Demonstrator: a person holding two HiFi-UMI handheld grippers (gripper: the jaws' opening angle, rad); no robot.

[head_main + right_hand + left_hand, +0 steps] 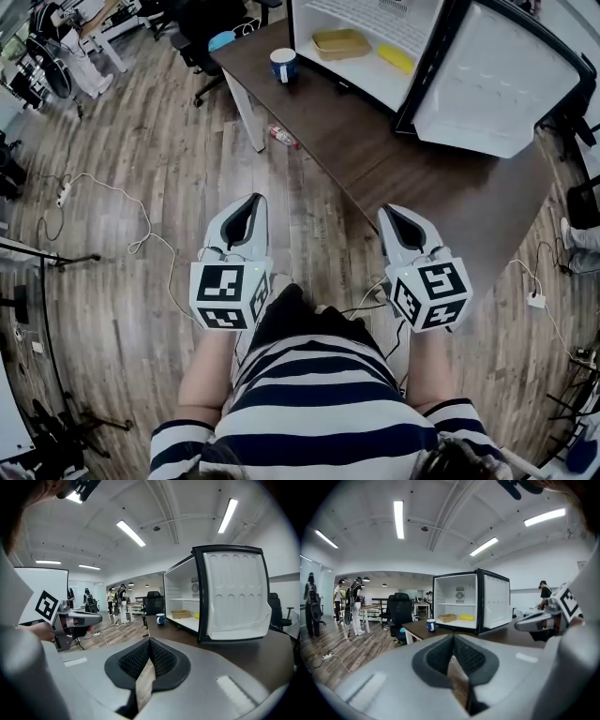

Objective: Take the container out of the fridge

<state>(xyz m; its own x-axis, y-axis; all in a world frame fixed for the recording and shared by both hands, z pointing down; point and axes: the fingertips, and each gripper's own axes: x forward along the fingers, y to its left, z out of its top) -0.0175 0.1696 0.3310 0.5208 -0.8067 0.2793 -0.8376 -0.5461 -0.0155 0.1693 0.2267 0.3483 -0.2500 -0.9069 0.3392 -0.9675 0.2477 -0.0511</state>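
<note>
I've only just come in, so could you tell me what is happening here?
A person in a striped shirt stands before a dark brown table, a grey two-jaw gripper in each hand. The left gripper and right gripper are both shut and empty, held low, well short of the small white fridge, whose door stands open. The shallow tan container sits inside it, untouched, beside a yellow item. A blue and white mug stands on the table nearby.
</note>
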